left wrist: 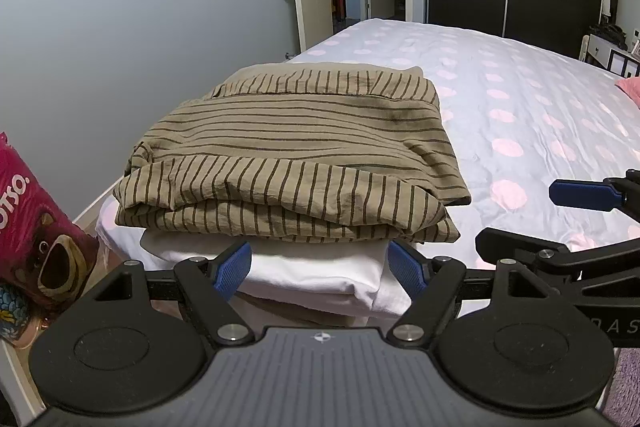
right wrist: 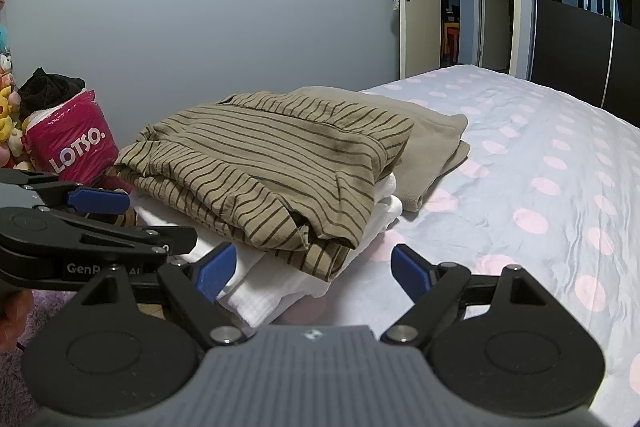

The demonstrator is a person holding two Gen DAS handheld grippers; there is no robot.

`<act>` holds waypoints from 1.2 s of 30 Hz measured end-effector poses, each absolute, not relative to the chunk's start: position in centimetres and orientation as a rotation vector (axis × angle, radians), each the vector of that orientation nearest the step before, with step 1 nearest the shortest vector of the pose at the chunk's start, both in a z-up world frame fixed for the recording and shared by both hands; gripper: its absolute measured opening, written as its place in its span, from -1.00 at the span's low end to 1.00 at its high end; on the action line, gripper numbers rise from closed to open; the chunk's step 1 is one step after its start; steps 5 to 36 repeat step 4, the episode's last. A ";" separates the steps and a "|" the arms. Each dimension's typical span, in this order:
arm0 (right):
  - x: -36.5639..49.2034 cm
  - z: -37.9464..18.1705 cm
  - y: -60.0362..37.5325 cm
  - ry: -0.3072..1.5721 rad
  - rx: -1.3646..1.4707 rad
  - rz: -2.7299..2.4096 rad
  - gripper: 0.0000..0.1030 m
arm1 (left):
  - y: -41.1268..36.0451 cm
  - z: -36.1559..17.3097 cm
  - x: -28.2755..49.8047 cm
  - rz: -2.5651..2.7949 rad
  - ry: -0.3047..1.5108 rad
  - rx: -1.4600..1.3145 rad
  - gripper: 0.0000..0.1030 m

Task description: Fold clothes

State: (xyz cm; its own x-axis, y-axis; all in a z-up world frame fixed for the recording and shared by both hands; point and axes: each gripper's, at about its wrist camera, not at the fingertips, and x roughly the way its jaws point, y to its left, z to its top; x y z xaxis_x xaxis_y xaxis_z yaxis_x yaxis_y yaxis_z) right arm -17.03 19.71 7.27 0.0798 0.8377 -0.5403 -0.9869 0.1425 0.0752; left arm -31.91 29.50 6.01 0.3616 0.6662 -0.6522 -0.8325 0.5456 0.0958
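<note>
We hold the left claw (left wrist: pixel 320 269) and right claw (right wrist: pixel 314 269) apart and empty before the folded tan striped linen shirt (left wrist: pixel 288 163), which tops a white stack on the dotted bed (left wrist: pixel 520 95). Folding looks finished; next probably needs another garment.

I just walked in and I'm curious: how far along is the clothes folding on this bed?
Done: a striped shirt lies folded on white folded cloth, with a plain tan piece folded beside it. In hand: nothing; the left gripper and right gripper are open. Left: no unfolded clothes show on the bed.
</note>
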 end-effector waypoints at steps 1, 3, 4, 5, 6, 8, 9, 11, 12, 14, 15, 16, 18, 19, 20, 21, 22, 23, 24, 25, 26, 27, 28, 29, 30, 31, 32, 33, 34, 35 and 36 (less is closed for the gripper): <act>-17.0 7.3 19.7 0.525 -0.349 1.406 0.68 | 29.5 6.0 -31.9 0.980 0.701 -0.270 0.45; -17.0 7.2 19.8 0.524 -0.351 1.406 0.68 | 29.5 6.0 -31.9 0.981 0.702 -0.270 0.45; -17.1 7.2 19.8 0.524 -0.352 1.406 0.68 | 29.5 6.0 -32.0 0.981 0.702 -0.270 0.45; -17.1 7.2 19.8 0.524 -0.352 1.406 0.68 | 29.5 6.0 -32.0 0.981 0.702 -0.270 0.45; -17.1 7.2 19.8 0.524 -0.352 1.406 0.68 | 29.5 6.0 -32.0 0.981 0.702 -0.270 0.45; -17.1 7.2 19.8 0.524 -0.352 1.406 0.68 | 29.5 6.0 -32.0 0.981 0.702 -0.270 0.45; -17.1 7.2 19.8 0.524 -0.352 1.406 0.68 | 29.5 6.0 -32.0 0.981 0.702 -0.270 0.45; -17.1 7.2 19.8 0.524 -0.352 1.406 0.68 | 29.5 6.0 -32.0 0.981 0.702 -0.270 0.45; -17.1 7.2 19.8 0.524 -0.352 1.406 0.68 | 29.5 6.0 -32.0 0.981 0.702 -0.270 0.45; -17.1 7.2 19.8 0.524 -0.352 1.406 0.68 | 29.5 6.0 -32.0 0.981 0.702 -0.270 0.45; -17.1 7.2 19.8 0.524 -0.352 1.406 0.68 | 29.5 6.0 -32.0 0.981 0.702 -0.270 0.45; -17.1 7.2 19.8 0.524 -0.352 1.406 0.68 | 29.5 6.0 -32.0 0.981 0.702 -0.270 0.45; -17.1 7.2 19.8 0.524 -0.352 1.406 0.68 | 29.5 6.0 -32.0 0.981 0.702 -0.270 0.45; -17.1 7.2 19.8 0.524 -0.352 1.406 0.68 | 29.5 6.0 -32.0 0.981 0.702 -0.270 0.45; -17.1 7.2 19.8 0.524 -0.352 1.406 0.68 | 29.5 6.0 -32.0 0.981 0.702 -0.270 0.45; -17.1 7.2 19.8 0.524 -0.352 1.406 0.68 | 29.5 6.0 -32.0 0.981 0.702 -0.270 0.45; -17.1 7.2 19.8 0.524 -0.352 1.406 0.68 | 29.5 6.0 -32.0 0.981 0.702 -0.270 0.45; -17.1 7.2 19.8 0.524 -0.352 1.406 0.68 | 29.5 6.0 -32.0 0.981 0.702 -0.270 0.45; -17.1 7.2 19.8 0.524 -0.352 1.406 0.68 | 29.5 6.0 -32.0 0.981 0.702 -0.270 0.45; -17.1 7.2 19.8 0.524 -0.352 1.406 0.68 | 29.5 6.0 -32.0 0.981 0.702 -0.270 0.45; -17.1 7.2 19.8 0.524 -0.352 1.406 0.68 | 29.5 6.0 -32.0 0.981 0.702 -0.270 0.45; -17.1 7.2 19.8 0.524 -0.352 1.406 0.68 | 29.5 6.0 -32.0 0.981 0.702 -0.270 0.45; -17.1 7.2 19.8 0.524 -0.352 1.406 0.68 | 29.5 6.0 -32.0 0.981 0.702 -0.270 0.45; -17.1 7.2 19.8 0.524 -0.352 1.406 0.68 | 29.5 6.0 -32.0 0.981 0.702 -0.270 0.45; -17.1 7.2 19.8 0.524 -0.352 1.406 0.68 | 29.5 6.0 -32.0 0.981 0.702 -0.270 0.45; -17.1 7.2 19.8 0.524 -0.352 1.406 0.68 | 29.5 6.0 -32.0 0.981 0.702 -0.270 0.45; -17.1 7.2 19.8 0.524 -0.352 1.406 0.68 | 29.5 6.0 -32.0 0.981 0.702 -0.270 0.45; -17.1 7.2 19.8 0.524 -0.352 1.406 0.68 | 29.5 6.0 -32.0 0.981 0.702 -0.270 0.45; -17.1 7.2 19.8 0.524 -0.352 1.406 0.68 | 29.5 6.0 -32.0 0.981 0.702 -0.270 0.45; -17.1 7.2 19.8 0.524 -0.352 1.406 0.68 | 29.5 6.0 -32.0 0.981 0.702 -0.270 0.45; -17.1 7.2 19.8 0.524 -0.352 1.406 0.68 | 29.5 6.0 -32.0 0.981 0.702 -0.270 0.45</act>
